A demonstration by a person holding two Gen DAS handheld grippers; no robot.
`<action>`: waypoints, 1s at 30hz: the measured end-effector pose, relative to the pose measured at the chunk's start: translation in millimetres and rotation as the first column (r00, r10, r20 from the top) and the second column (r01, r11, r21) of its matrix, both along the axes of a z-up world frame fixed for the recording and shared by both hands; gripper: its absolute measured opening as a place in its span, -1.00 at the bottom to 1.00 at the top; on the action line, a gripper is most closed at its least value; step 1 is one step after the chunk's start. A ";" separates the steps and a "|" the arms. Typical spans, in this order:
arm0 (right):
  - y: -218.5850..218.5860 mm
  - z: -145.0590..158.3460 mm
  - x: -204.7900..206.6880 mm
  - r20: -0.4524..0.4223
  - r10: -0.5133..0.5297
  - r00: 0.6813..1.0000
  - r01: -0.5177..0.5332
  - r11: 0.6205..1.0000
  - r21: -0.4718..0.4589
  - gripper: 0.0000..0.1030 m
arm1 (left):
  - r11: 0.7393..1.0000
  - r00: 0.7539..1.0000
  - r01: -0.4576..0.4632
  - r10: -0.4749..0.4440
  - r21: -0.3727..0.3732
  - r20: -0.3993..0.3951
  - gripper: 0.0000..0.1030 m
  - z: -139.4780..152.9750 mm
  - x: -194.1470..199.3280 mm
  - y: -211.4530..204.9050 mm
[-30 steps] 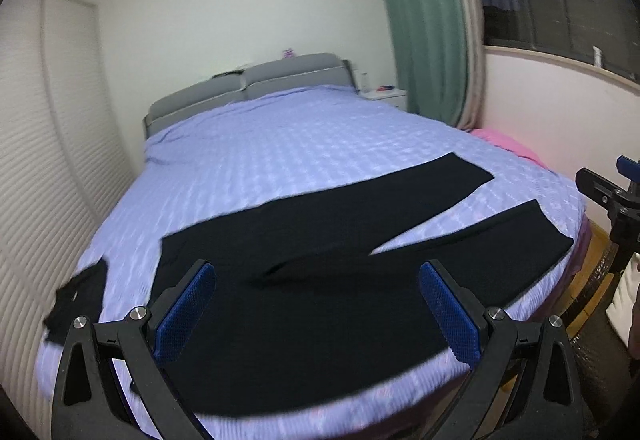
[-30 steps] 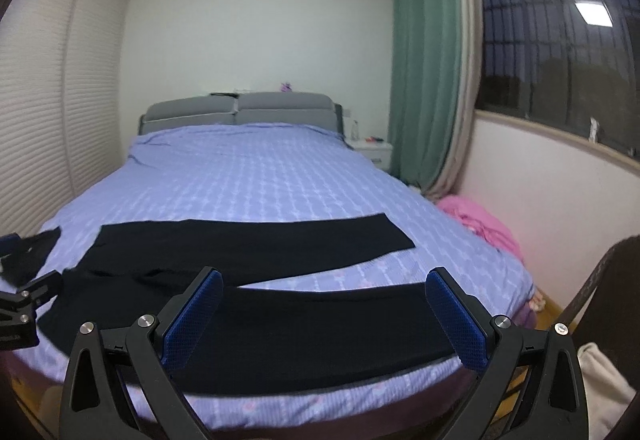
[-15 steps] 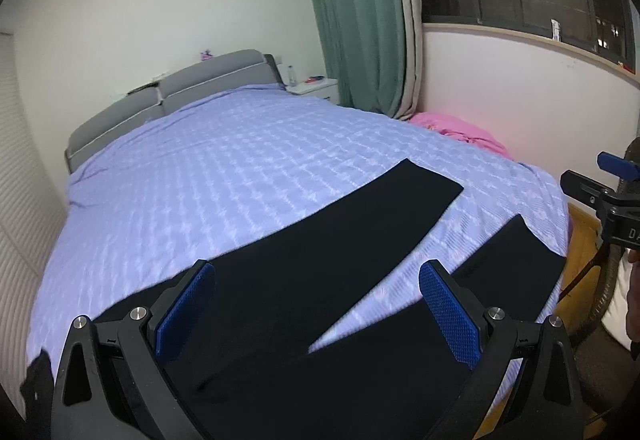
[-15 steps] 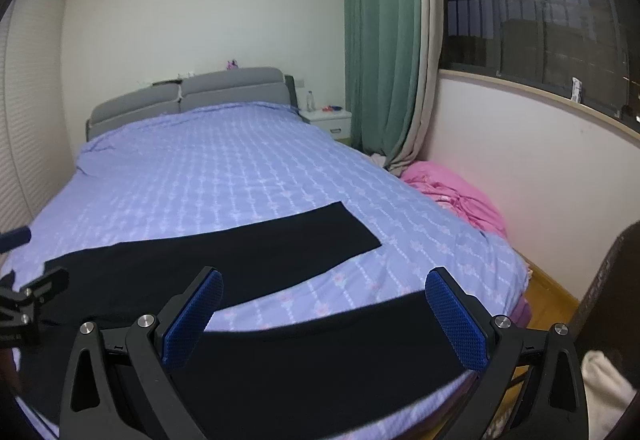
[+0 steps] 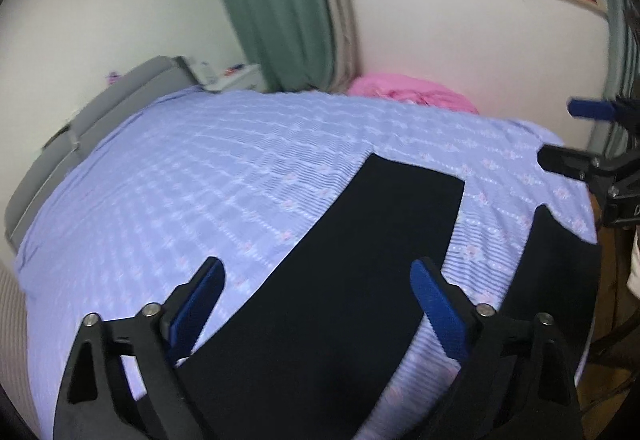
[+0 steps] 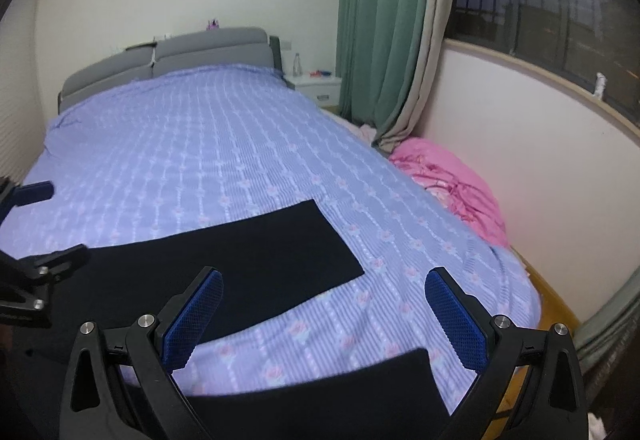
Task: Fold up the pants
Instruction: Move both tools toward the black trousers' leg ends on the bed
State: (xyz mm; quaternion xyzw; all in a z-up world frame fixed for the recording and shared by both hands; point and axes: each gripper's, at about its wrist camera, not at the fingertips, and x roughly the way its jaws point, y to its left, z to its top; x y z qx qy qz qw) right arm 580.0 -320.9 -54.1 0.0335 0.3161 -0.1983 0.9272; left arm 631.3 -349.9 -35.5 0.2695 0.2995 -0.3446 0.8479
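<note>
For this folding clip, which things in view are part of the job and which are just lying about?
Part of the job:
- black pants, legs spread apart on the bed
- left hand-held gripper, jaws closing, nothing between them
- right hand-held gripper, open

Lying about:
- pink bedding
- nightstand
- green curtain

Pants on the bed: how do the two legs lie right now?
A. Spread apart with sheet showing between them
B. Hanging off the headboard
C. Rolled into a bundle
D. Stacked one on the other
A: in the right wrist view the pants lie flat with a strip of purple sheet between the legs.
</note>
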 end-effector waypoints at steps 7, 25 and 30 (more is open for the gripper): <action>-39.6 -28.9 95.3 -0.067 0.157 0.985 -0.153 0.987 0.056 0.96 | 0.999 0.994 0.051 -0.051 -0.003 -0.096 0.75 -36.9 75.3 -32.1; -60.8 -122.9 285.9 -0.433 0.537 0.724 -0.579 0.814 0.043 0.55 | 0.958 0.975 0.157 -0.112 0.240 -0.191 0.51 -137.2 155.3 -24.8; -83.3 -137.9 301.0 -0.457 0.531 0.714 -0.564 0.823 0.075 0.53 | 0.946 0.965 0.190 -0.129 0.263 -0.230 0.51 -161.7 162.7 -21.3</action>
